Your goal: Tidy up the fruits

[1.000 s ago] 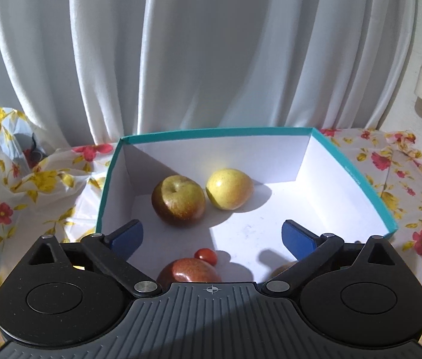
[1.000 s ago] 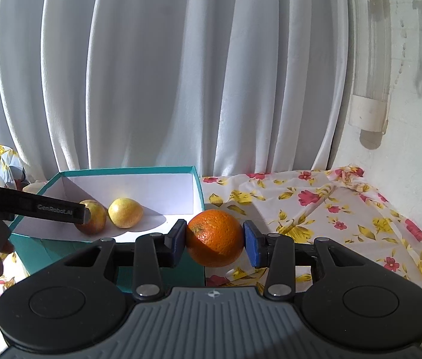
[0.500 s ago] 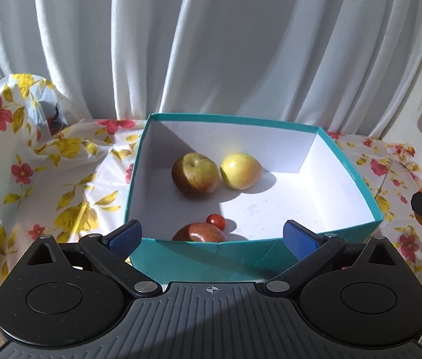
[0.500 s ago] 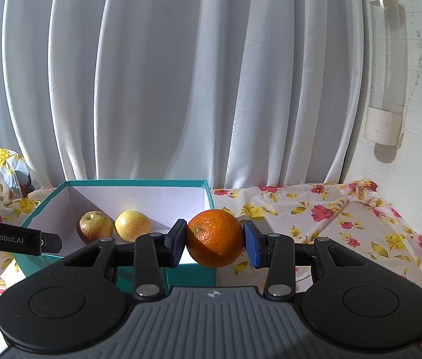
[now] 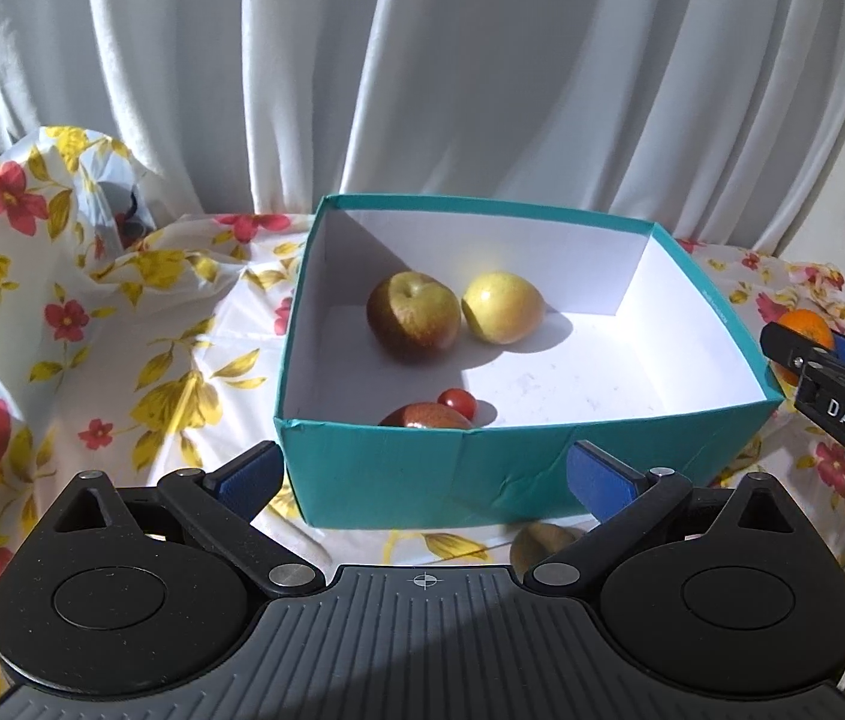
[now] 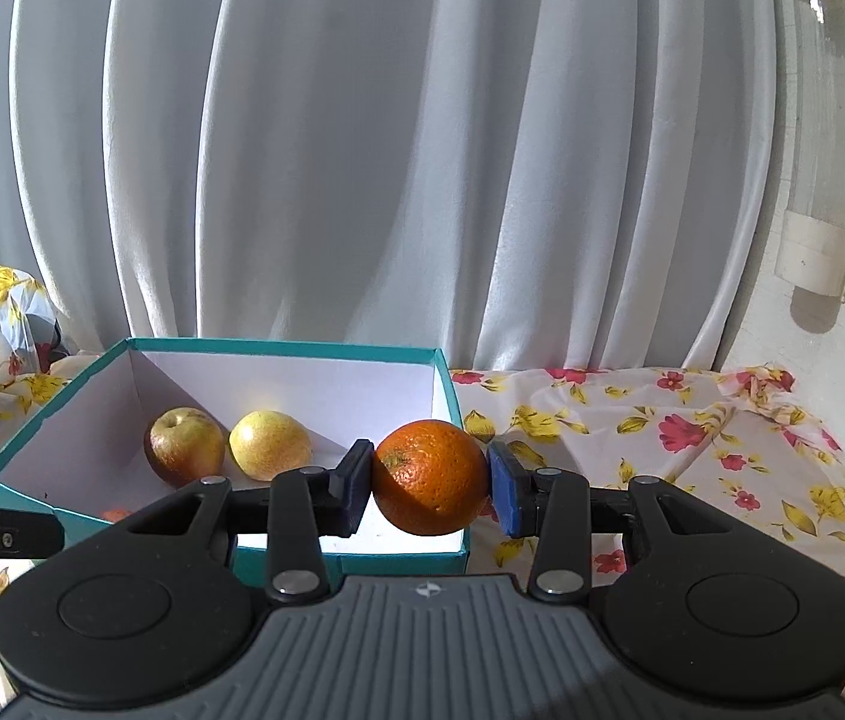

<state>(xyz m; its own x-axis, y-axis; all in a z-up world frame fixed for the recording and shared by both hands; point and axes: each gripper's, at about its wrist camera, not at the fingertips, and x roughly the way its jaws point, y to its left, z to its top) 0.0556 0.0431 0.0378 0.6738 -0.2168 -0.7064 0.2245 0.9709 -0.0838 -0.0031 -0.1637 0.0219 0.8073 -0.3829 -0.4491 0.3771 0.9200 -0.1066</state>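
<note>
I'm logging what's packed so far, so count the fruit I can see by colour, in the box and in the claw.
Red or reddish: 3, namely the red-green apple, the cherry tomato and a red fruit half hidden by the box wall.
Yellow: 1, the yellow fruit.
Orange: 1, the orange in the right claw.
Total: 5

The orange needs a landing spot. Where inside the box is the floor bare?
The right half of the teal box is bare, from the yellow apple to the right wall. The left side is crowded: red-green apple, cherry tomato, a reddish fruit against the near wall.
</note>
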